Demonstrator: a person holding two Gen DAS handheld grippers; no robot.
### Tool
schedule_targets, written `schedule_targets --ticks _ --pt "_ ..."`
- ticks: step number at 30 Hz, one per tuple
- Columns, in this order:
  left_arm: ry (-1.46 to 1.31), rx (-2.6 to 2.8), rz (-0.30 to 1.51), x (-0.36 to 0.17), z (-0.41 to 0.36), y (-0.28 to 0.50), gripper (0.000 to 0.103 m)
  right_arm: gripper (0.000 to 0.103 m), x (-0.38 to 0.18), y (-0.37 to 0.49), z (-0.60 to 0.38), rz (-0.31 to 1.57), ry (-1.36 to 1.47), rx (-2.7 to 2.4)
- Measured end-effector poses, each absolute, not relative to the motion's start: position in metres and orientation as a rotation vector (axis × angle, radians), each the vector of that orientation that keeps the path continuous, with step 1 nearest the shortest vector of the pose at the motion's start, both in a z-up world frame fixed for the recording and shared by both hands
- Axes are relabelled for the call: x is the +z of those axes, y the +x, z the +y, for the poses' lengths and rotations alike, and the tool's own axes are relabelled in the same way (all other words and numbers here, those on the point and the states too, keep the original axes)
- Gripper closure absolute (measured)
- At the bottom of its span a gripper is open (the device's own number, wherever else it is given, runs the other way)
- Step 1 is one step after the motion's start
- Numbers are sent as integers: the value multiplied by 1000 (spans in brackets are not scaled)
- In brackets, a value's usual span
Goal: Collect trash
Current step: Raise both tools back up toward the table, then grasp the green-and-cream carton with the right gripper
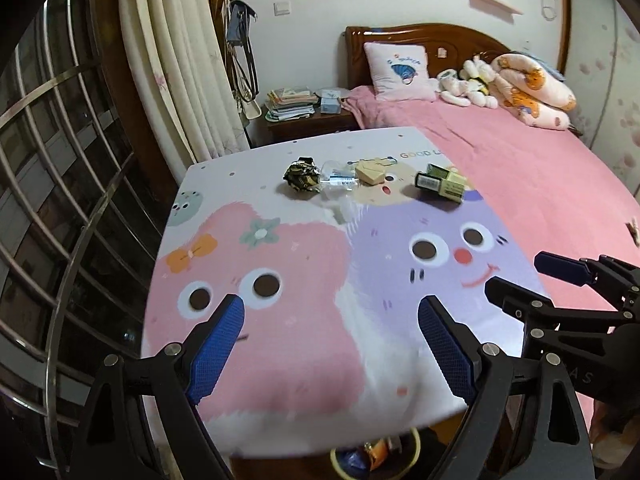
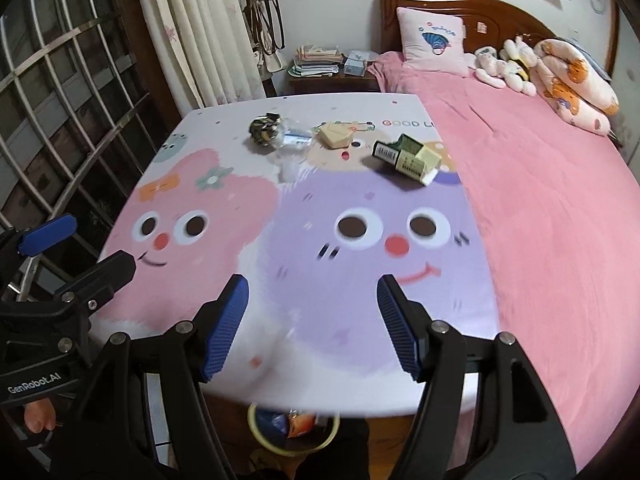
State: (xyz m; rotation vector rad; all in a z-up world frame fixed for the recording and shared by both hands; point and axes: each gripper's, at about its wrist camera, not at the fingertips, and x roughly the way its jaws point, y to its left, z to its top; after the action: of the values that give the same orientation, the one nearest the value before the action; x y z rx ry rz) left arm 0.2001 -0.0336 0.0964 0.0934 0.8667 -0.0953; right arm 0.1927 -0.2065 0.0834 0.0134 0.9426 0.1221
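While both my grippers hang over the near edge of the table [image 1: 280,360], neither grips anything: left gripper [image 1: 332,344] has its blue pads spread wide, nothing between them, and right gripper [image 2: 312,328] is likewise spread, pads apart w/ only the printed tabletop showing in the gap. Both point fwd toward the far side, fingers roughly level w/ the surface. In the left cam my right gripper shows at the right edge, beside the left one; in the right cam the left one sits at the lower left.

Trash sits in a loose row across the far part of the table, well apart from both grippers. From left: a crumpled dark wrapper ball [image 1: 302,178], touching or just beside a clear plastic wrapper [image 1: 340,178] whose long axis runs approx left-right, then a small tan box [image 1: 370,172], then a green-and-yellow carton [image 1: 440,184] lying on its side, long axis slanting left-right, open end toward the far side as best I can tell. A scrap of clear film [image 2: 289,168] lies a bit nearer than the row.

Below the table's near edge a bin w/ a yellowish rim [image 2: 256,428] holds colourful bits. Pink bed [image 2: 540,200] runs along the table's right side, pillow [image 2: 434,40] and plush toys [image 2: 508,60] at its head; nightstand [image 2: 332,80] w/ stacked books beyond the table's far edge; curtain [image 1: 180,60] and window bars [image 1: 60,160] on the left.
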Motion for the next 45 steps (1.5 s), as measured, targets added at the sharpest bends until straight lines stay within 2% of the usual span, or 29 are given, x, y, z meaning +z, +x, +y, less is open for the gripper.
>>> schedule_targets --ticks 8,15,21,33,37,45 --pt "65 -62 940 60 -92 313 13 39 50 318 -269 987 -53 142" --pt "67 -35 973 33 -125 380 13 39 13 394 -298 1000 -136 145" --pt "57 -16 1002 9 -132 416 13 36 -23 443 -303 976 -249 142" --pt "53 10 1034 -13 -136 450 13 36 -79 487 -288 1009 -406 185" --pt "62 3 1036 -16 -136 456 13 63 -94 501 -291 1040 -404 177" --pt "18 14 1043 -18 -129 480 13 75 -94 517 -303 1035 -334 186"
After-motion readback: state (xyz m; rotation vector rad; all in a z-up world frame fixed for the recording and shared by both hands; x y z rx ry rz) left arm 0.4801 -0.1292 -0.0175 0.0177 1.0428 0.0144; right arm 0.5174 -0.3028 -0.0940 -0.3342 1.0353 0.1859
